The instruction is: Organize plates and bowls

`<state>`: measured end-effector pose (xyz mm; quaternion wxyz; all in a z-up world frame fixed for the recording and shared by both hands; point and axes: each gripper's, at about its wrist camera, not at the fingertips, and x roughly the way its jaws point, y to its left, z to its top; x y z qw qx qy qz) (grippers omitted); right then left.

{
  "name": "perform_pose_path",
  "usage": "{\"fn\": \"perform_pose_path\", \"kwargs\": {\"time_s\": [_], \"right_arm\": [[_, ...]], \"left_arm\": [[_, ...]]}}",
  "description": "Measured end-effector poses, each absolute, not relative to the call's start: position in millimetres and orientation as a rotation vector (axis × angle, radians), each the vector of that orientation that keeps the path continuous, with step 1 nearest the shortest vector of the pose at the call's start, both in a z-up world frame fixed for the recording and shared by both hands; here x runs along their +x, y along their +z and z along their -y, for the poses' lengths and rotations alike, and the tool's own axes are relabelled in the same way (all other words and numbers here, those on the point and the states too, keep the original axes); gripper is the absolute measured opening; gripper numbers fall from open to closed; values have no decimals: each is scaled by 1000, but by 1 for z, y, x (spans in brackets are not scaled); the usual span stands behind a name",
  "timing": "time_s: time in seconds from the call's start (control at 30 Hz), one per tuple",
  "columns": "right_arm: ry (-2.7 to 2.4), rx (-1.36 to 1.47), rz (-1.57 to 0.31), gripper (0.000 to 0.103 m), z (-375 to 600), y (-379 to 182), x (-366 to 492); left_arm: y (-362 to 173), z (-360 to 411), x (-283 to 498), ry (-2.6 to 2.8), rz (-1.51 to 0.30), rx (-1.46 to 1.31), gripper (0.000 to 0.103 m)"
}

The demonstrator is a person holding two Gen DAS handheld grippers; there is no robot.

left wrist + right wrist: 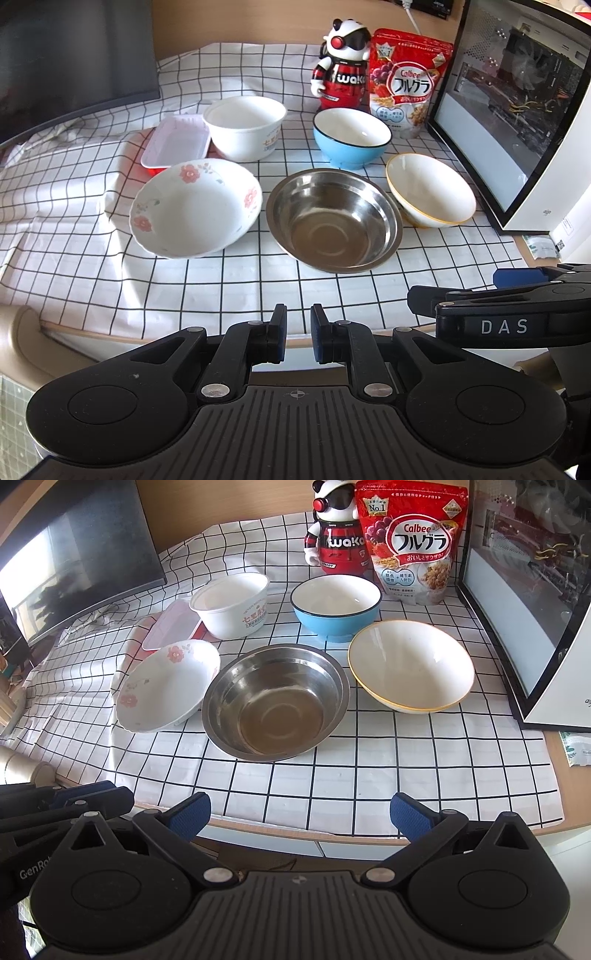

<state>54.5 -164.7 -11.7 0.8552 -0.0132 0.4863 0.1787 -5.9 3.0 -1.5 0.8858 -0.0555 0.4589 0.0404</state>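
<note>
Five bowls and a tray sit mouth-up on the checked cloth [369, 775] covering the worktop. In the front row, a flower-patterned bowl [195, 206] tips leftward beside a stainless steel bowl [334, 219], with a yellow-rimmed white bowl [430, 194] tilted to its right. Behind them stand a plain white bowl [245, 125] and a blue bowl [351, 136]; a pink-and-red rectangular tray [175, 146] lies leftmost, its long axis running away from the cameras. A toy robot figure [343, 62] and a Calbee cereal bag [408, 77] back the row, a glass-sided cabinet [517, 110] crowds the right, a dark monitor [74, 55] the left. The left tool [298, 338] hovers nearly closed, holding nothing; the right tool [299, 816] hangs spread wide.
</note>
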Motion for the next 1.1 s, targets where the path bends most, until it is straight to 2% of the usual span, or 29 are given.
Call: {"fn": "perform_pose_path", "kwargs": {"time_s": [1.1], "right_arm": [[374, -22, -1033, 103, 166, -13, 57]], "left_arm": [[-3, -2, -6, 78, -955, -115, 17]]}}
